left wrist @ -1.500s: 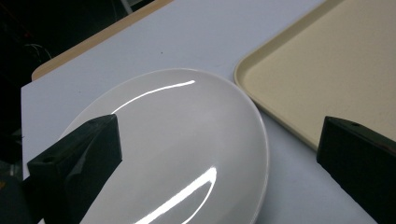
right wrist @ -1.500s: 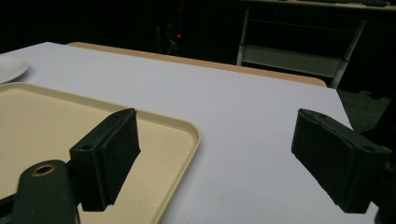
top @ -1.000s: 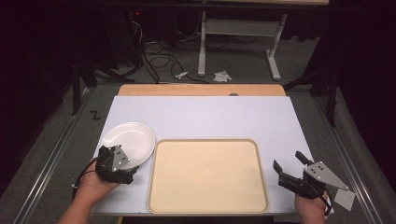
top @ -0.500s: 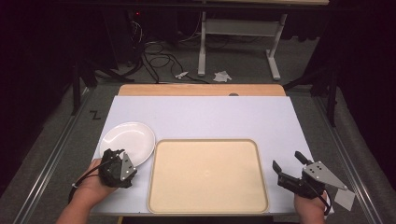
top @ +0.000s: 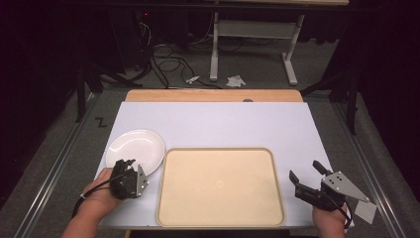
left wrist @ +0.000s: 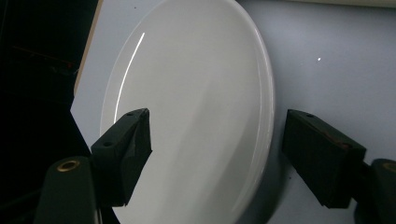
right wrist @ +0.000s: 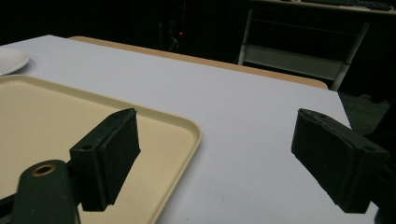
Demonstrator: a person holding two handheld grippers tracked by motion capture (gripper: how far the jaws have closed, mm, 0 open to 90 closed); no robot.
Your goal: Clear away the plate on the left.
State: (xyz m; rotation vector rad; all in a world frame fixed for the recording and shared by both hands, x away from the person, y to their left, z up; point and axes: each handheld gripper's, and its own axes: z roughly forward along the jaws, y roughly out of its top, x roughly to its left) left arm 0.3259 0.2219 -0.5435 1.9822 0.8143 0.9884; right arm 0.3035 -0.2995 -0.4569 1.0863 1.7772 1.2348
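From the high view, my left gripper (top: 128, 171) sits at the near left of the white table (top: 223, 124), its tips at the near edge of the white plate (top: 134, 150). The plate lies flat on the table, just left of the beige tray's (top: 220, 186) far left corner. My right gripper (top: 309, 181) hangs at the near right, beside the tray's right rim, its jaws spread wide with nothing between them.

In the left gripper view, the plate (left wrist: 187, 107) takes up most of what lies ahead of my left gripper (left wrist: 217, 154). The jaws have just been closing, yet they are not pressing anything: one jaw stands over the plate's inner surface, the other out past its rim over the table (left wrist: 336, 60), so the rim runs between them with a clear gap on both sides.

In the right gripper view, my right gripper (right wrist: 215, 158) stands wide apart and empty. One jaw hangs over the tray (right wrist: 46, 121), the other over bare table (right wrist: 243, 116). The plate (right wrist: 10, 59) is well apart, a sliver at the far left edge beyond the tray.
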